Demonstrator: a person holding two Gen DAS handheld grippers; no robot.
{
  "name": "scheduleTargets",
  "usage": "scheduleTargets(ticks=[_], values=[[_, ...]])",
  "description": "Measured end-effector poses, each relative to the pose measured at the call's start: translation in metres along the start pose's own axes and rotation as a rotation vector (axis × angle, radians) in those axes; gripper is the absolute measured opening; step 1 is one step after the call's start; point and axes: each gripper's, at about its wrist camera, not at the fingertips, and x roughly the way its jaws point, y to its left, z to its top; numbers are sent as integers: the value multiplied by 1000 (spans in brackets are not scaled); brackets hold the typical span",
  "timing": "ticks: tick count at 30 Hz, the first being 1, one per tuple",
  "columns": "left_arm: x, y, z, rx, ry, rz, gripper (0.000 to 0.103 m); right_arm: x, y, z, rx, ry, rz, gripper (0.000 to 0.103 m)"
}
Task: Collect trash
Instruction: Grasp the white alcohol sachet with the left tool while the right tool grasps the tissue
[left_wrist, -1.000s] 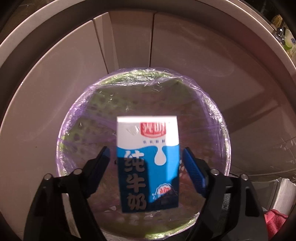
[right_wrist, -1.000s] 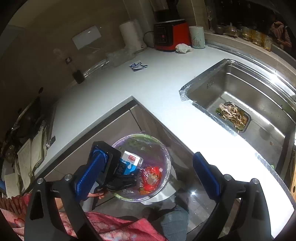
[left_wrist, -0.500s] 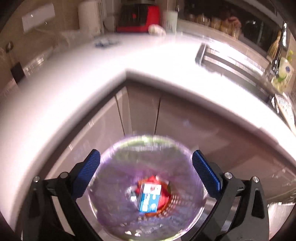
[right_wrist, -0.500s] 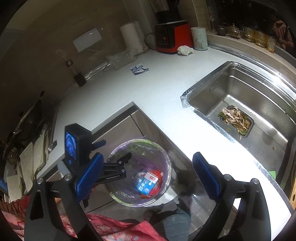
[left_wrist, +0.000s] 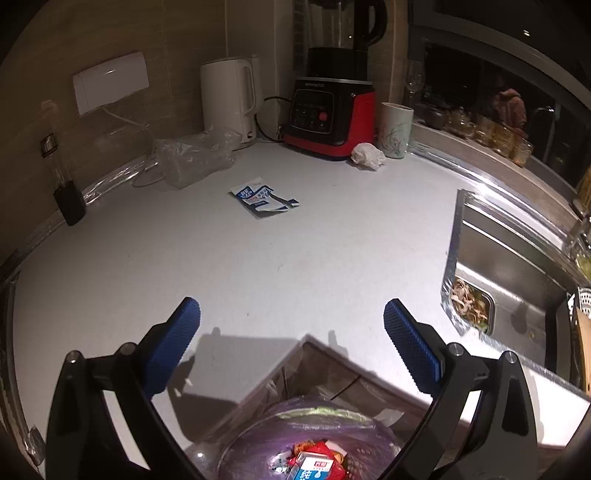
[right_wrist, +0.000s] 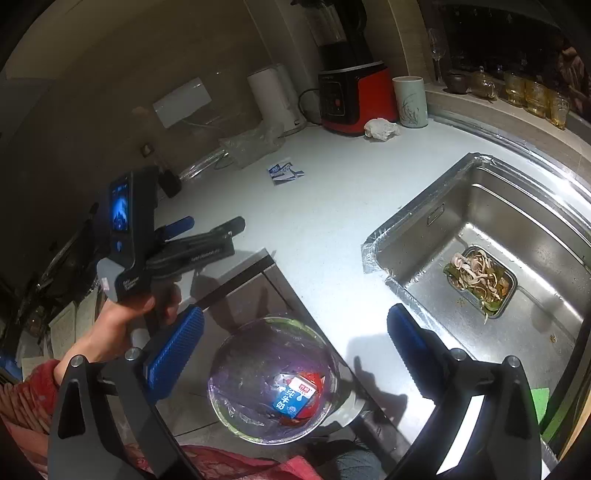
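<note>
A blue and white milk carton (right_wrist: 293, 398) lies on red wrappers in the bag-lined trash bin (right_wrist: 236, 417) on the floor below the counter corner; it also shows in the left wrist view (left_wrist: 312, 469). My left gripper (left_wrist: 291, 341) is open and empty above the counter edge, facing the back wall. My right gripper (right_wrist: 295, 345) is open and empty above the bin. On the white counter lie a torn blue and white wrapper (left_wrist: 264, 197), a crumpled white tissue (left_wrist: 367, 156) and a clear plastic bag (left_wrist: 194, 157).
A white kettle (left_wrist: 229, 101), red blender (left_wrist: 328, 114) and pale cup (left_wrist: 396, 129) stand at the back. A steel sink (right_wrist: 498, 236) holding a tray of food scraps (right_wrist: 480, 280) is at the right. A dark bottle (left_wrist: 68, 201) stands at the left wall.
My left gripper let go of the milk carton, which fell into the bin. It then rose and tilted up from the bin to face the counter. The right gripper barely moved.
</note>
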Motion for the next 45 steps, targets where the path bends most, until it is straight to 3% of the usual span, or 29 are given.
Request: scheduleTargets(ticks=[9,18,26,33,39,42,44,45], values=[[91,14,69,-158,61,81,95,35,-37,34,-57,39,39,99],[190,43,105,-439,220,171,95,83,-83,73,-134,78,81,99],[242,33,117,-429,285,282,95,122,-121,112,-145,99,147,99],[260,33,116,-417,300,325,95,139,-141,134,-140,98,180,99],[264,25,121,-373,284,312,94,150,-153,139,-123,105,189,99],[259,15,122,-313,247,252,72,154,-157,140,-117,105,186,99],[255,8,124,-270,243,211,47,155,-159,140,-113,104,180,99],[254,7,124,-262,243,188,44,156,-161,140,-109,104,181,99]])
